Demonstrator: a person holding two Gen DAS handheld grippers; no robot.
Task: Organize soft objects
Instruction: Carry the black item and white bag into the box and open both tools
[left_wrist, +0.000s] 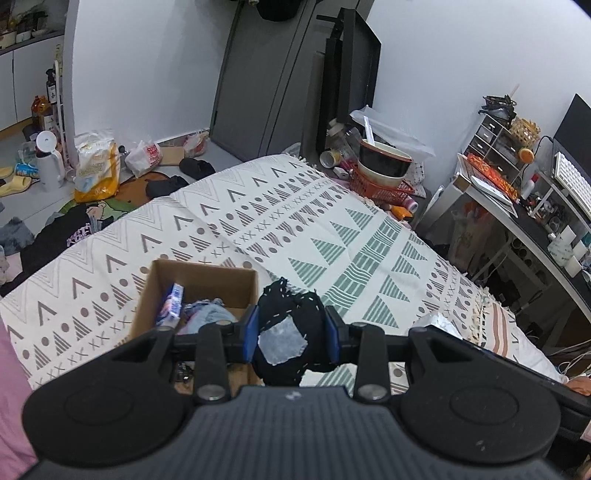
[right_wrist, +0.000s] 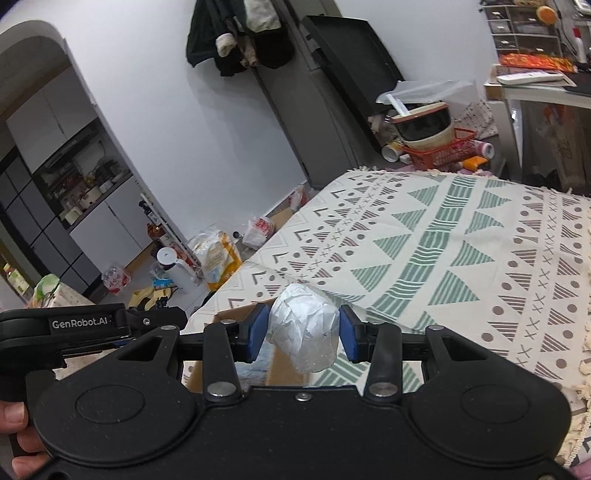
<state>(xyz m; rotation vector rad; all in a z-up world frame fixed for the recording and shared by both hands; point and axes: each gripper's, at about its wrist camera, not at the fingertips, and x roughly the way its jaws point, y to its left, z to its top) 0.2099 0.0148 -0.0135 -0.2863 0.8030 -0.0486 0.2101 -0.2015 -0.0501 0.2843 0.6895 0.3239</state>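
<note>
A patterned bedspread (left_wrist: 332, 221) fills my view. Lower left, the cardboard box (left_wrist: 207, 275) holds a blue packet (left_wrist: 171, 302) and denim cloth (left_wrist: 212, 314). My left gripper (left_wrist: 291, 330) clamps a black bundle (left_wrist: 288, 317) at centre; my right gripper (right_wrist: 303, 330) clamps a white wad (right_wrist: 304, 328).

A cream woven cloth with green and brown triangle patterns (left_wrist: 332, 229) covers the surface. Beyond its far edge stands a red wire basket (left_wrist: 384, 186) holding stacked black and cream bowls (left_wrist: 384, 160). A yellow plastic bag (left_wrist: 96, 166) and a white plastic jug (left_wrist: 48, 162) rest on the grey floor (left_wrist: 207, 155) past the left edge.
</note>
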